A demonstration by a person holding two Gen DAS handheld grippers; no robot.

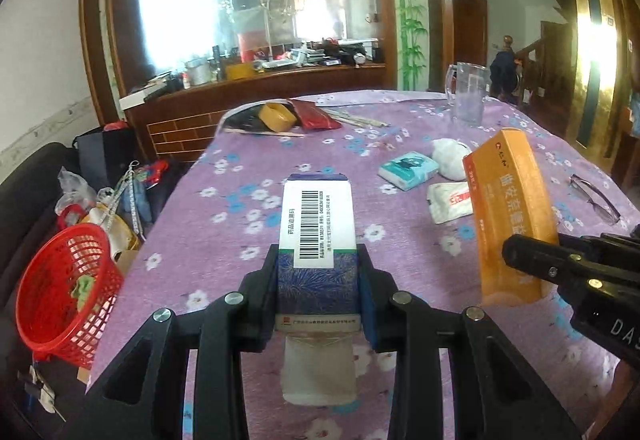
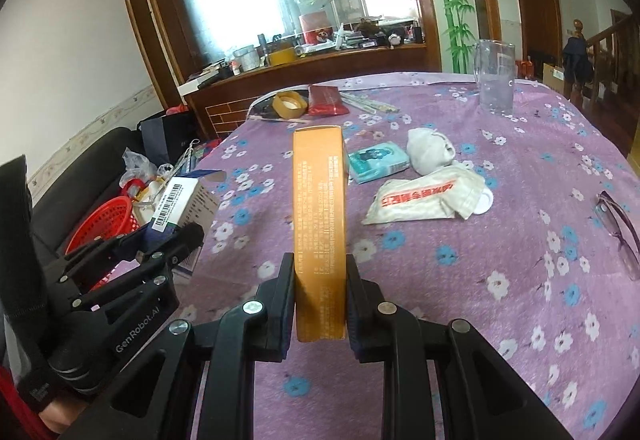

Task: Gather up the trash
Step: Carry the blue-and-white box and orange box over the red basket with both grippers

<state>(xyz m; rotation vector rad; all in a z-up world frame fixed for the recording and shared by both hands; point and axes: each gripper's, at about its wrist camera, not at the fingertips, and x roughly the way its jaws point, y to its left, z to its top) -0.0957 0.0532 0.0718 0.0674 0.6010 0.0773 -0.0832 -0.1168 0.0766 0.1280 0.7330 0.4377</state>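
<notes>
The left gripper [image 1: 320, 280] is clamped shut on a blue and white box [image 1: 316, 240] with a barcode, which sticks straight out ahead between its pads, lifted clear of the purple flowered tablecloth [image 1: 248, 240]. The right gripper [image 2: 320, 304] is likewise closed tight, pinching an orange box [image 2: 319, 224] by its narrow sides so the box stands on edge in front of it. The red basket [image 1: 60, 280] sits low off to the left of the left gripper, beyond the table edge, tilted among clutter and with something green already in it. More trash lies ahead of the right gripper and to its right: a crumpled white wrapper [image 2: 420, 196], a wad of white tissue [image 2: 428, 148] and a small teal packet [image 2: 376, 160]. The main risk, as I judge it, is the drop. The basket leans and its mouth is small, so a long box let go too early or too high could bounce off the rim onto the floor. With both hands loaded and close together, the two boxes could also knock each other on the way over. The glasses [image 2: 620, 232] at far right are not trash.
</notes>
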